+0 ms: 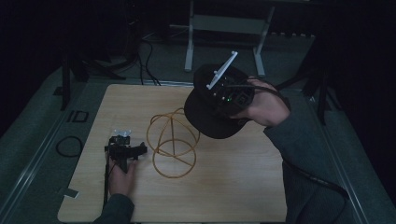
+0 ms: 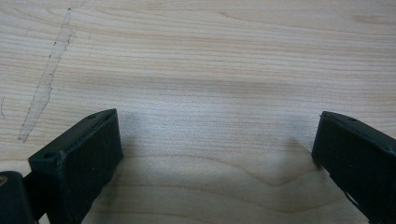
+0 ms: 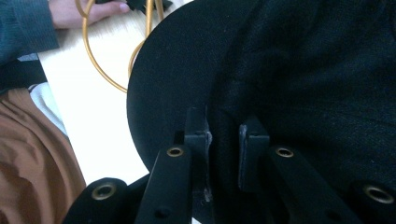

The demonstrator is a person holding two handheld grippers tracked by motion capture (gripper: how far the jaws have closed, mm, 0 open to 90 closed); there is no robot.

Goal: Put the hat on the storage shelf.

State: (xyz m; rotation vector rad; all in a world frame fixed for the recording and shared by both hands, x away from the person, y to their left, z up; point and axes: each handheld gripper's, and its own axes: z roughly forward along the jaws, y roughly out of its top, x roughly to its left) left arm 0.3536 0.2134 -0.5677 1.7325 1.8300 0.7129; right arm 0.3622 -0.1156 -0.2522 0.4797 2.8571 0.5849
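fingers of right gripper (image 3: 223, 135) clenched on black cap (image 1: 205, 116), right of centre in high view, raised above gold wire stand (image 1: 172, 144). left gripper (image 1: 125, 150) released, resting on table (image 1: 224, 186). cap likely light, floppy; stiff brim edge best hold.

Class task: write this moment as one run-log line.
right hand-held gripper: shut on black fabric cap | left hand-held gripper: open | gold wire stand: bare
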